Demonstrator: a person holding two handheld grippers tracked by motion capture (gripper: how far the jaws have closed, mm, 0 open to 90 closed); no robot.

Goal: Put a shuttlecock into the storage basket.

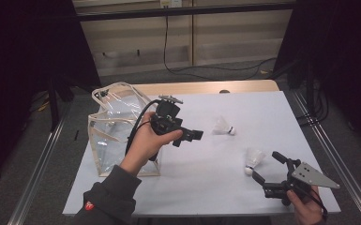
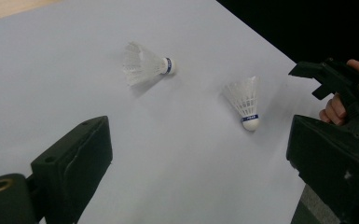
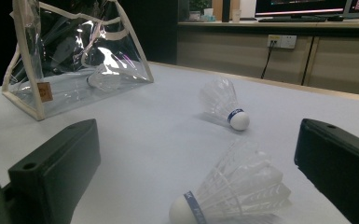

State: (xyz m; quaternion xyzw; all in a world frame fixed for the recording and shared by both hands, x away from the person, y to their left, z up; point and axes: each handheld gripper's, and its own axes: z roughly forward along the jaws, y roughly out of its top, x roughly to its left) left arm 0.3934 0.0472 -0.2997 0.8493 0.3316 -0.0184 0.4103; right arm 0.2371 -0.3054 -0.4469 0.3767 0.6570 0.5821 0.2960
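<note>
Right gripper [image 1: 268, 169] low over bench [image 1: 206, 164], fingers [image 3: 56, 172] apart, flanking near shuttlecock [image 3: 235, 196] lying flat, cork end toward gripper. Left gripper [image 1: 187, 136] raised, fingers [image 2: 74, 158] apart.

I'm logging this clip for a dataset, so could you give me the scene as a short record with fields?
surface: white table
container: clear bag with cream trim, standing at the table's left
loose items: far shuttlecock and near shuttlecock, both lying on their sides
inside bag: one more shuttlecock
left gripper: open, empty, raised beside the bag
right gripper: open, empty, jaws either side of the near shuttlecock, not closed on it
</note>
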